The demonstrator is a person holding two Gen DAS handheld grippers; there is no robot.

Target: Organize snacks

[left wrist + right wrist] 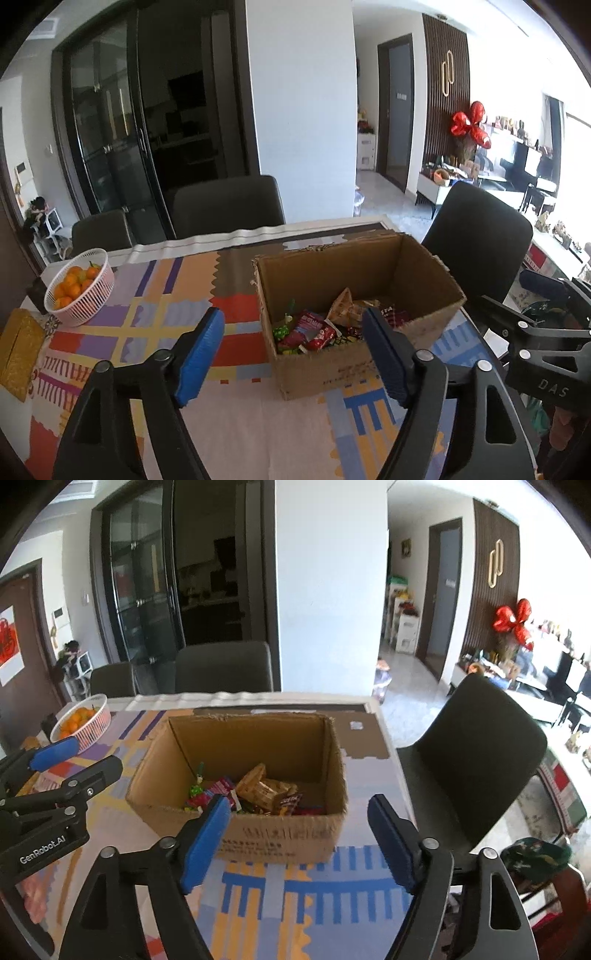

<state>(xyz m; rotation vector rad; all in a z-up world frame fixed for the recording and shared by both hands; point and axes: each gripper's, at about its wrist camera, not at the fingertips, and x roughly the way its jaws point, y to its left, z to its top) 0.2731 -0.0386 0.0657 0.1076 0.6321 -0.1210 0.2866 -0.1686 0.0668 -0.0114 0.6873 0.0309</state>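
Now, step: both grippers hang wide and empty in front of the box (280, 834); by my reading a drop-off is done, or the sorting is close to finished, since I see no loose snacks on the cloth (295, 890) in either view.
Left gripper (295, 350): jaws spread apart, nothing between the blue pads (199, 354); it points down toward the box's near left corner.
Right gripper (295, 838): likewise spread and empty; the box's front wall shows between its pads (205, 842).
Box place: on the patterned cloth, at about 12 o'clock just ahead of the right gripper, and at about 1 o'clock from the left one.
Snacks (255, 790): a loose heap on the box floor, toward its near side; the far half of the floor looks bare.
Snack look: red and pink wrappers, a tan crinkled bag (343, 306), some green sweets (282, 332) at the left of the heap; thin, soft packs that would crumple under a hard squeeze.
Box look: plain brown card, open top, ragged top edges, printed text on the front wall.
Elsewhere: a white basket (101, 295) of oranges (72, 286) sits at 10 o'clock, well apart from the box; dark chairs (476, 753) ring the table.
Next move: I judge it calls for a look round for any stray pack; if none, the heap could be tidied, with a light pinch on a wrapper's edge.
Risk: jaws this wide could catch the box rim on the way in.
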